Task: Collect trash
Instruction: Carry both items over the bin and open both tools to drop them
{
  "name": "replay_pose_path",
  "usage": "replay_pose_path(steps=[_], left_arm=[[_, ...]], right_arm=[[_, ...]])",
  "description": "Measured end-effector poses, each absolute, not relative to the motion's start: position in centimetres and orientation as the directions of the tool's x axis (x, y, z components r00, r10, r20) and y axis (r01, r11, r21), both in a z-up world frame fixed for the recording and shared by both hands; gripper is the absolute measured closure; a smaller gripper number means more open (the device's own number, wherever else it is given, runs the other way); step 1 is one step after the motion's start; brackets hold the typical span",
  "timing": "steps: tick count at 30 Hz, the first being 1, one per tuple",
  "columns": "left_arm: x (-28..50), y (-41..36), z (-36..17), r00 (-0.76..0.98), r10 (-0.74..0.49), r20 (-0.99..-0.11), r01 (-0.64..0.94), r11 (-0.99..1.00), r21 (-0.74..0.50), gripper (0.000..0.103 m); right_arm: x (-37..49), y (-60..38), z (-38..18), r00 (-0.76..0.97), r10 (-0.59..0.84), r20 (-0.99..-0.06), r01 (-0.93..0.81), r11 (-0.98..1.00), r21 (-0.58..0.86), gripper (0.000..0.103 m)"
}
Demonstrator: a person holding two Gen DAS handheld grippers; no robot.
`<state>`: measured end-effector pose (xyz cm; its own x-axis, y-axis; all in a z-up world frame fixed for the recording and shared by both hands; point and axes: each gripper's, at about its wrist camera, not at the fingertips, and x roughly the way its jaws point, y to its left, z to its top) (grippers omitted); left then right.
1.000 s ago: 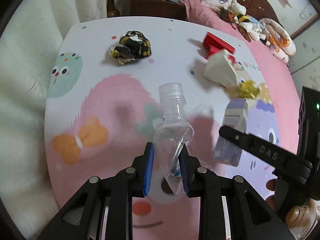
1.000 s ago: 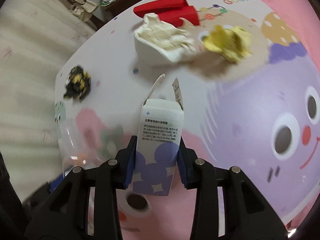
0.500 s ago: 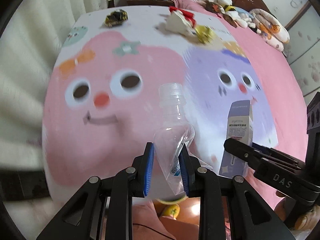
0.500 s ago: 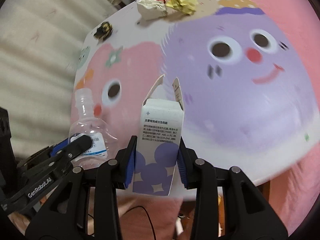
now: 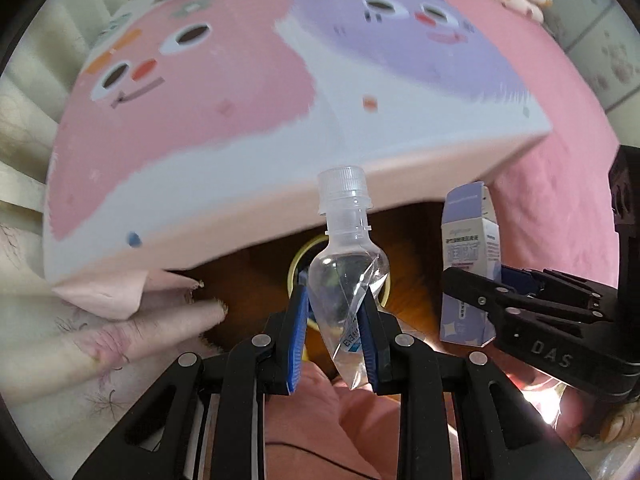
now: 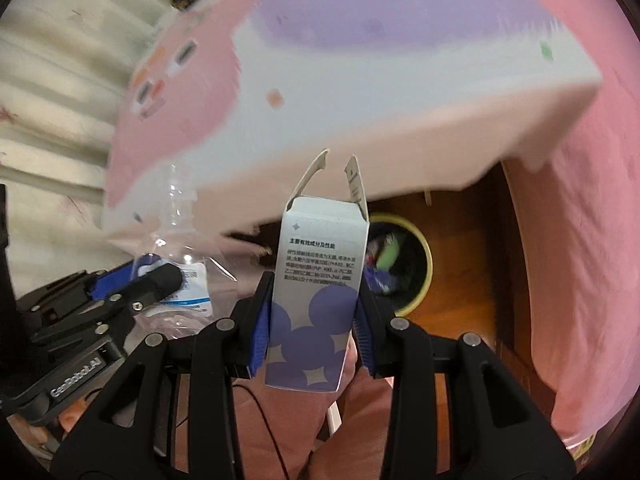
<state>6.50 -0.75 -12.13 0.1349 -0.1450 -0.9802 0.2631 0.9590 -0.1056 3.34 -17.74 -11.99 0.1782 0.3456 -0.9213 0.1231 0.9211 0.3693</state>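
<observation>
2 grippers are seen, each loaded; 1 bottle [image 5: 347,280], crushed and clear, is pinched in the nearly closed jaws of the left gripper [image 5: 334,336]; 1 box [image 6: 316,300], flaps open, is clamped between the partly open jaws of the right gripper [image 6: 312,332]; 1 bin [image 6: 416,264], yellow-rimmed, is seen on the wooden floor beyond both, its near side blocked by box and bottle; the bed [image 5: 224,120] edge overhangs above; bin contents are hard to make out; bedding is blurred.
</observation>
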Motion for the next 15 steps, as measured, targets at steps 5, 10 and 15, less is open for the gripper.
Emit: replay_pose_path(steps=[5, 10, 15], left_arm=[[5.1, -1.0, -19.8, 0.084, -0.144, -0.986, 0.29, 0.95, -0.114, 0.079], [3.5, -1.8, -28.3, 0.055, -0.155, -0.986, 0.337, 0.933, -0.128, 0.079], [2.7, -2.7, -34.9, 0.04, -0.138, -0.99, 0.36, 0.926, -0.114, 0.079]], right_arm=[[0.2, -17.7, -19.3, 0.124, 0.317, -0.94, 0.175, 0.926, 0.335, 0.07], [-1.8, -17.7, -28.9, 0.074, 0.287, -0.955, 0.201, 0.934, 0.296, 0.069], [-2.8, -18.2, -36.9, 0.014, 0.257, -0.966, 0.212, 0.944, 0.254, 0.069]])
